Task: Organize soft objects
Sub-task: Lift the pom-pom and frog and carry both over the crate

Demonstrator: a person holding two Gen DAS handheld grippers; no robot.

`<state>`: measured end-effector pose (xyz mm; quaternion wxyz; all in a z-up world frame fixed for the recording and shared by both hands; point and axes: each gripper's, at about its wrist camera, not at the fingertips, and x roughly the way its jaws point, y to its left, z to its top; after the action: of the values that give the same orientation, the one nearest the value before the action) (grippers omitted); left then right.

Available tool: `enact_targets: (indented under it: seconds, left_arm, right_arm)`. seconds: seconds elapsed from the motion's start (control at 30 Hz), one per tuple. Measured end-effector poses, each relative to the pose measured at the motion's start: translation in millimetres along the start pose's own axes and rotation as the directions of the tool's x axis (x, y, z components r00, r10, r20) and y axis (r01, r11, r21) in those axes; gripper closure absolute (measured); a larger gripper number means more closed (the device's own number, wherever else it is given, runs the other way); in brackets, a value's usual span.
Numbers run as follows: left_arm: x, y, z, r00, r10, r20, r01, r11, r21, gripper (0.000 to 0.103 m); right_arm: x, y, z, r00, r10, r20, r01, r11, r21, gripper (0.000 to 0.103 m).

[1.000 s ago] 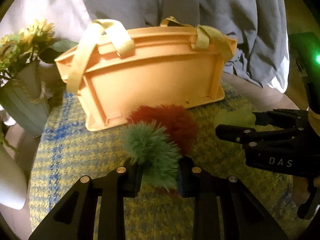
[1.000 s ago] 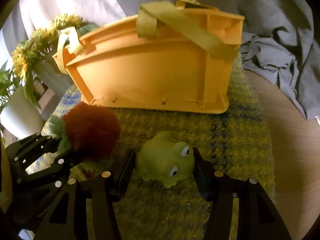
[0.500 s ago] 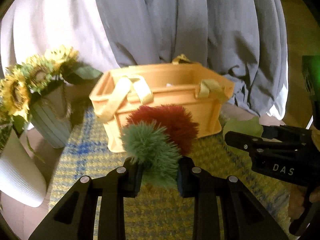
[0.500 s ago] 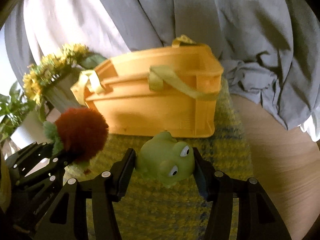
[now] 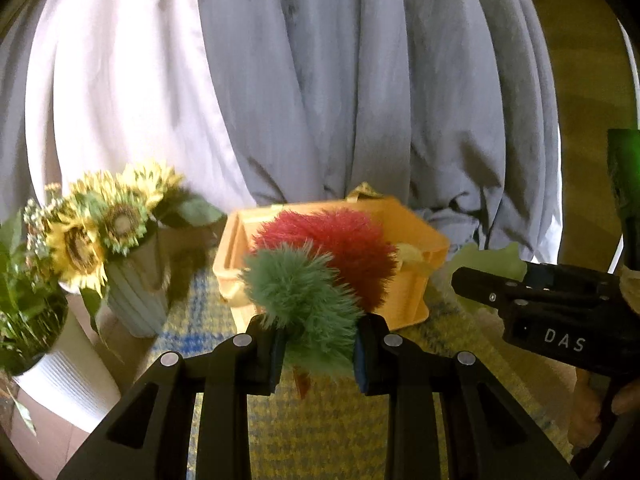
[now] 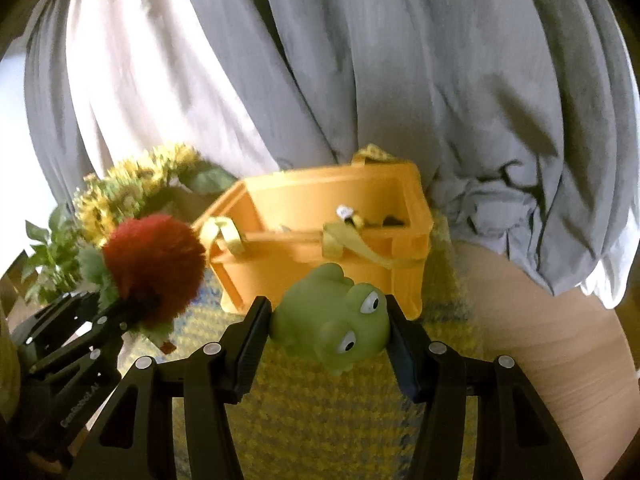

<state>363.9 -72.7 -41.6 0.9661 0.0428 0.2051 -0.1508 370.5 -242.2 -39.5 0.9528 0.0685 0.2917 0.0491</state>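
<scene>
My left gripper (image 5: 318,350) is shut on a fluffy toy with a green tuft (image 5: 300,296) and a red pompom (image 5: 340,252), held in the air in front of the orange basket (image 5: 416,280). The toy also shows in the right wrist view (image 6: 154,264). My right gripper (image 6: 328,340) is shut on a green rubber frog (image 6: 332,320), held above the mat in front of the orange basket (image 6: 320,264). The basket is open at the top, with yellow strap handles (image 6: 344,240) and small items inside.
A yellow and blue woven mat (image 6: 340,412) covers a round wooden table (image 6: 540,340). A vase of sunflowers (image 5: 104,232) and a white plant pot (image 5: 60,384) stand at the left. A grey curtain (image 5: 360,80) hangs behind the basket.
Both grippers have risen with their toys. The basket now sits lower and farther in both views, and its open top shows.
</scene>
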Motion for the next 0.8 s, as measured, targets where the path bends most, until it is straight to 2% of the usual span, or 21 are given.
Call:
enact_targets:
  seconds: [0.2,0.6,0.8]
  left_arm:
    - [-11.4,-2.1,15.3,0.998,-0.013,0.056,0.013,1.0,-0.002,0.075]
    - [-16.7,-2.5,46.1,0.987,0.007,0.159,-0.012,1.0,0.028,0.075]
    - [-9.5,1.6,61.3,0.984,0.015,0.178,-0.021,0.999,0.029,0.075]
  right_arm:
    - [-20.5,4.9,14.6,0.997,-0.009,0.08,0.011,1.0,-0.017,0.047]
    - [-31.9,6.6,38.2,0.985,-0.009,0.173,0.01,1.0,-0.007,0.047]
    - [-30.7,8.0,53.6,0.977,-0.008,0.214,0.011,1.0,-0.015,0.047]
